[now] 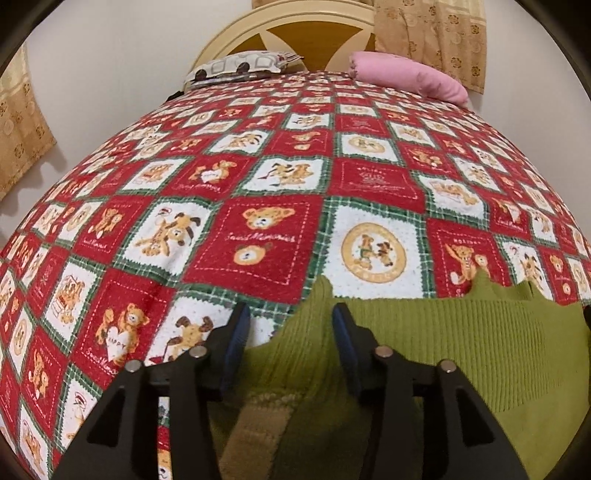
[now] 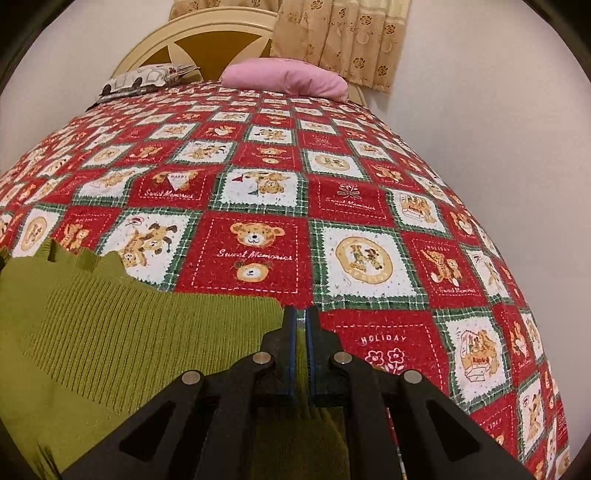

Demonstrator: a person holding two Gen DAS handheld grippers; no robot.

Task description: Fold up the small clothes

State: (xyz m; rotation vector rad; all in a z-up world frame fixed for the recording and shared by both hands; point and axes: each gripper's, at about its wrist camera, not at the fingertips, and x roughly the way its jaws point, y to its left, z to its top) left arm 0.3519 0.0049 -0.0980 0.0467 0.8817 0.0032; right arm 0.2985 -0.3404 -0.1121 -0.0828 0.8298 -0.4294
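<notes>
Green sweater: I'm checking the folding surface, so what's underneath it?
The green sweater lies on the bear-print quilt, which shows around it. Whatever is beneath the covered part stays hidden.

Left wrist view: low and close over the near end of the bed [image 1: 258, 206], angled down along its gripper [image 1: 291, 321], facing the headboard [image 1: 295, 33]; green garment [image 1: 443, 332] fills lower right. Right wrist view: same height and heading, set further right, with its gripper [image 2: 301, 321] at bottom centre and the garment [image 2: 129, 332] lower left. Shared: garment, bedspread, headboard, pink pillow [image 1: 406, 75], curtain [image 2: 340, 40].
</notes>
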